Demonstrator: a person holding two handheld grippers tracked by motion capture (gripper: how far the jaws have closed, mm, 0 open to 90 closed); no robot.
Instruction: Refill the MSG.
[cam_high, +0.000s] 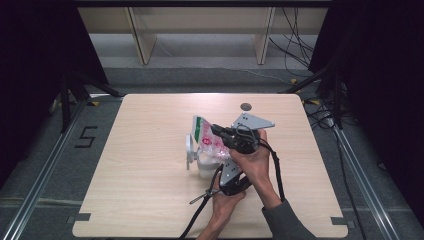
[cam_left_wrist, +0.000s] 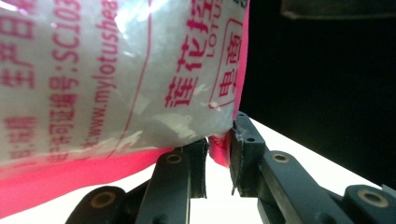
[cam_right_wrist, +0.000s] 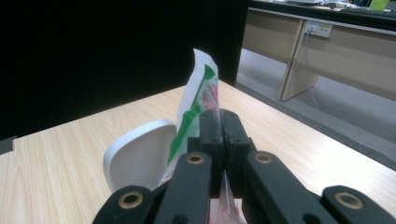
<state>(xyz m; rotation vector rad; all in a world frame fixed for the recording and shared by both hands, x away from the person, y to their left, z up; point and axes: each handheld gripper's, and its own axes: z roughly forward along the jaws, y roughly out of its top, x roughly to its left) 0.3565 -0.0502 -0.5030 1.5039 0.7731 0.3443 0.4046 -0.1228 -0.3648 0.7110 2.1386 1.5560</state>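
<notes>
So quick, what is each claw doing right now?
Left claw: closed on the pink bottom corner of the plastic bag.
Right claw: closed on the bag's upper edge.

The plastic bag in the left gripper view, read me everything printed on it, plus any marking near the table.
Plastic bag, pink print:
"www.mylotushea", cut off by the frame
"SC103", cut off
"LOTUS", partly hidden
Chinese characters beside these: some sharp, others cut off; I cannot transcribe them reliably.
Floor marking left of the table: "5"
</notes>
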